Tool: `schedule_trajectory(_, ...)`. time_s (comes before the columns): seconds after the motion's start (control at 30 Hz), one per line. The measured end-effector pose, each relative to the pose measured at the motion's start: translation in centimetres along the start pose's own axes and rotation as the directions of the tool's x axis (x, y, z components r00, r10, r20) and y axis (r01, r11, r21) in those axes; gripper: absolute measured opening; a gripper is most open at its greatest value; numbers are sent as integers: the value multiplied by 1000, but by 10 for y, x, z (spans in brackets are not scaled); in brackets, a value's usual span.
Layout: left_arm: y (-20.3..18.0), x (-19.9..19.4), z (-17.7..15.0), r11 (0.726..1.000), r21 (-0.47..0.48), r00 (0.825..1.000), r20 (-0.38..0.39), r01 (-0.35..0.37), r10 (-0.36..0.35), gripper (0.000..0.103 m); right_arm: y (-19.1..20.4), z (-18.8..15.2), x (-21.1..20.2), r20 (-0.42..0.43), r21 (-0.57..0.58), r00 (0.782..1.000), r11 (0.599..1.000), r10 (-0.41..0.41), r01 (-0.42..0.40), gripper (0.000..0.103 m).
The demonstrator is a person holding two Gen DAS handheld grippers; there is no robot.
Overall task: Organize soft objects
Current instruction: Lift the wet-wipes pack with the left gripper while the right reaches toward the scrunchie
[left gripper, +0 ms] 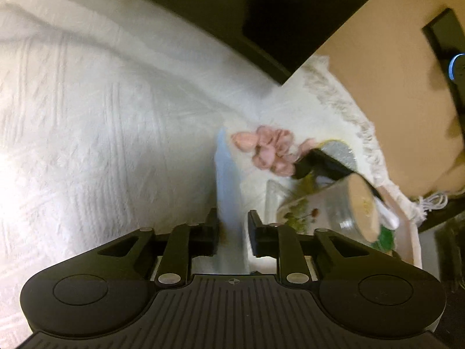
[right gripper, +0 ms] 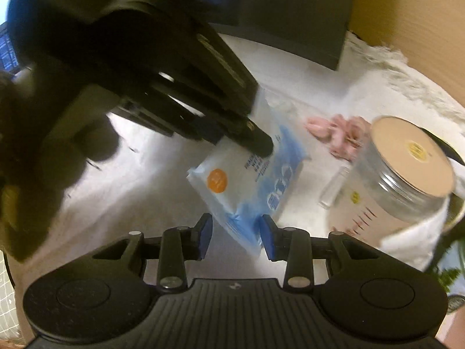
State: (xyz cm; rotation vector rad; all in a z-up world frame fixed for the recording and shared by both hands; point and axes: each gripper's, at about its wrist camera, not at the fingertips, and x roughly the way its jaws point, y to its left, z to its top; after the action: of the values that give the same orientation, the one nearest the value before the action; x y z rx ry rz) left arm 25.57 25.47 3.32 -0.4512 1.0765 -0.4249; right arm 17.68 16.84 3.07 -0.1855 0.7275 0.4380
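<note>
Wipes pack (right gripper: 250, 186), a soft blue-and-white pouch with an orange sticker, hangs between the two hand-held grippers above the white cloth (left gripper: 96, 122) on the bench. The left hand-held gripper (left gripper: 232, 226) pinches its far edge, jaws closed on the film. The right hand-held gripper (right gripper: 236, 240) has the pack's near corner between its blue pads; these look to bear on the pouch, though blur leaves the contact uncertain. Just to the right of that gripper stands a clear jar (right gripper: 407, 174) with a tan lid, and beyond it lies a pink scrunchie (right gripper: 337, 138). The step in hand looks like a two-handed carry or handover of the pack. Next move calls for a steady hold and a clear path past the jar.
</note>
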Motion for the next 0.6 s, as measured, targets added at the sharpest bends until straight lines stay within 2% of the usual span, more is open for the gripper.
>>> schedule_trajectory(0.07,6,16,-2,1000,-7,998,-67,20,-20,21,0,0,1,7,2,1000,1000,2,-2,36)
schedule_trajectory(0.1,8,21,-4,1000,-16,996,-83,21,-22,22,-1,-1,1,9,6,1000,1000,6,-6,36)
schedule_trajectory(0.2,13,21,-8,998,-36,997,-50,53,-55,19,-6,-3,-3,-4,15,1000,1000,11,-11,36)
schedule_trajectory(0.37,2,1,-9,998,45,998,47,48,-50,18,-12,-2,-29,-12,17,1000,1000,-1,1,36)
schedule_trajectory(0.5,5,-31,-2,996,82,986,165,26,-39,18,-25,27,-63,29,7,999,1000,-28,27,37)
schedule_trajectory(0.6,17,-51,4,993,108,975,223,-44,19,18,-44,58,-87,57,22,996,997,-71,70,49)
